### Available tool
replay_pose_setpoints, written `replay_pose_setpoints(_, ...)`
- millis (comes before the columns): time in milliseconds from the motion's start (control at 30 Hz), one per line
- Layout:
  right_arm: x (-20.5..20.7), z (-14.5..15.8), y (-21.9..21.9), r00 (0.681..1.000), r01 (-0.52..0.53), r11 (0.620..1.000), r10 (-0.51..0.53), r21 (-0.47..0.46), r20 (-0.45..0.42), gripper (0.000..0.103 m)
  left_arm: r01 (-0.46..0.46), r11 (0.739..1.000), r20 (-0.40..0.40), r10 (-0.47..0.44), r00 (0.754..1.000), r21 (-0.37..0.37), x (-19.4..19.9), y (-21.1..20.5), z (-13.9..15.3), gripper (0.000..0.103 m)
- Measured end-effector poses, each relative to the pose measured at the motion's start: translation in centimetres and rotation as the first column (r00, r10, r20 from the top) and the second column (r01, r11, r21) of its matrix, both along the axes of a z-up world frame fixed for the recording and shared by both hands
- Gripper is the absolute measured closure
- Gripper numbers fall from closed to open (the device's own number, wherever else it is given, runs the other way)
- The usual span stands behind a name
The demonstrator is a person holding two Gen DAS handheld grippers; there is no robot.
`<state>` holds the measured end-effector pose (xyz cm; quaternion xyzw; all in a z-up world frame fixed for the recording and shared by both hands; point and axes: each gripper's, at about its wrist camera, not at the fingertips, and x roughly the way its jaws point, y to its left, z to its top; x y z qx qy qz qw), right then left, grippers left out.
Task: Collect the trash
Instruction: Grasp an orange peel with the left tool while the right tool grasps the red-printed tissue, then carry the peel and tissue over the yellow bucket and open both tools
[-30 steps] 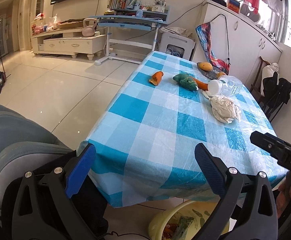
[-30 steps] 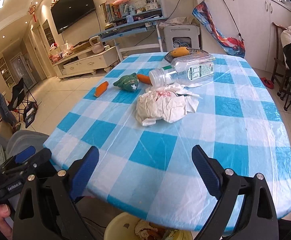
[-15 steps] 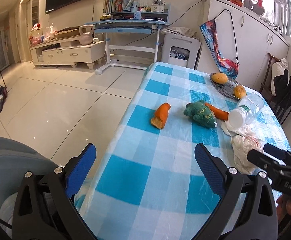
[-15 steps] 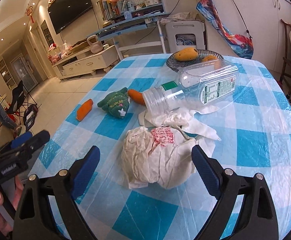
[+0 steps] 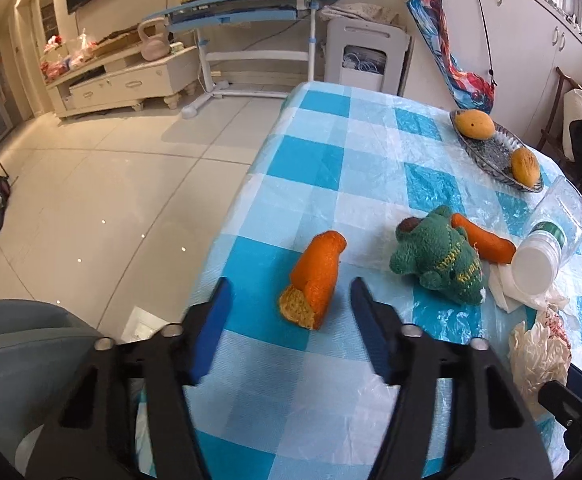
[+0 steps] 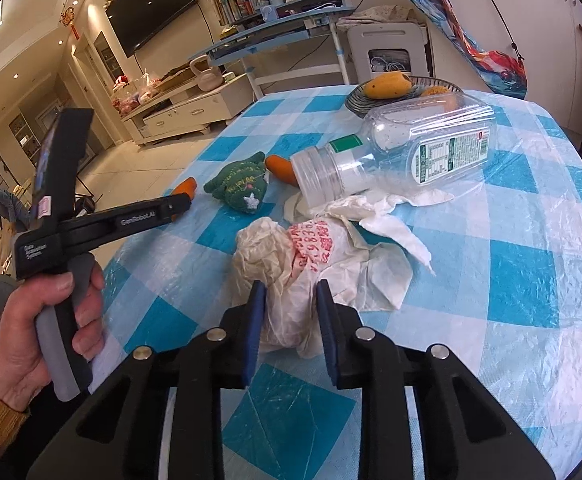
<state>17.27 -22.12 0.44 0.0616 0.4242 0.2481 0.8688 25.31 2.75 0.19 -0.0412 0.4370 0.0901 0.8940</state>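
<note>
Bright, warm indoor light; floor glare; strong fisheye bending; dark corners

The left gripper (image 5: 289, 300) hovers low above the table's left edge, its blue fingers (image 5: 211, 332) spread apart. The left hand (image 6: 51, 320) grasps its grey handle. The right gripper (image 6: 291, 300) sits nearly closed, its fingers (image 6: 253, 328) pinching crumpled white wrapping.

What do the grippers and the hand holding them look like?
Both grippers, left gripper and right gripper, are black plastic frames with silver bolts and blue finger pads. The left one carries white lettering and a grey handle; the bare left hand shows a mustard knitted cuff.
</note>
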Motion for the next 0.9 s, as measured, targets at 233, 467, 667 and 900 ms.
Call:
replay_pose_setpoints(233, -1.6, 1.2, 0.0, 1.0, -0.029, 0.998, 0.029, 0.051, 0.007, 0.084, 0.056, 0.996, 0.031, -0.054, 0.998, -0.075, -2.7, -0.1, 0.0, 0.08)
replay_pose_setpoints(467, -5.1, 2.3, -0.2, 0.999, -0.035, 0.994, 0.033, 0.102, 0.024, 0.085, 0.073, 0.987, 0.065, -0.064, 0.996, -0.144, -8.7, 0.0, 0.8, 0.081)
replay_pose_setpoints(667, -8.6, 2.2, -1.0, 1.0, -0.018, 0.988, 0.018, 0.156, 0.002, 0.085, 0.088, 0.986, 0.081, -0.077, 0.994, -0.144, -13.7, -0.8, 1.4, 0.081)
replay_pose_setpoints(900, -12.6, 2.8, -1.1, 1.0, -0.016, 0.985, 0.017, 0.171, -0.005, 0.085, 0.113, 0.983, 0.104, -0.098, 0.99, -0.142, -18.0, -1.6, 2.4, 0.081)
